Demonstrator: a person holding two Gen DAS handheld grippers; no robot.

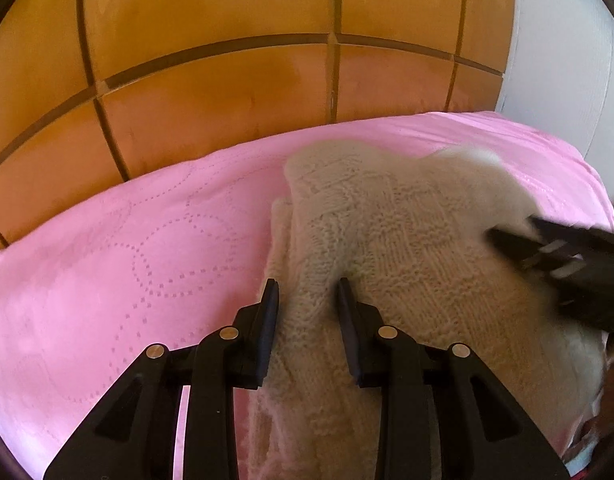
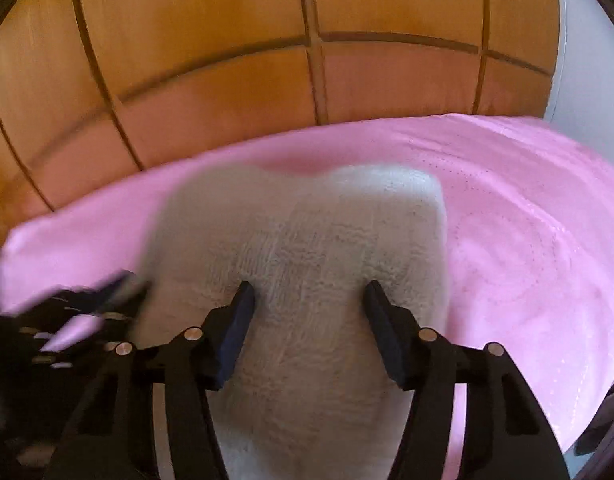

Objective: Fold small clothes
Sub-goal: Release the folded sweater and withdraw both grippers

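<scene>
Left gripper (image 1: pixel 307 288) pinching cream knit (image 1: pixel 387 240) fold | right gripper (image 2: pixel 307 292) hovering open above it | knit lying on pink quilt (image 1: pixel 127 260) | advice: keeping edges aligned, pressing flat.

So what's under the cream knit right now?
The pink quilted cover spreads out beneath the cream knit. Whatever lies directly under the knit's middle is covered.

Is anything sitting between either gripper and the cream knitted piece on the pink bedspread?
Nothing visible. The left gripper pinches a ridge of the cream knit, and the right gripper straddles it with jaws open. Only pink bedspread surrounds it.
</scene>
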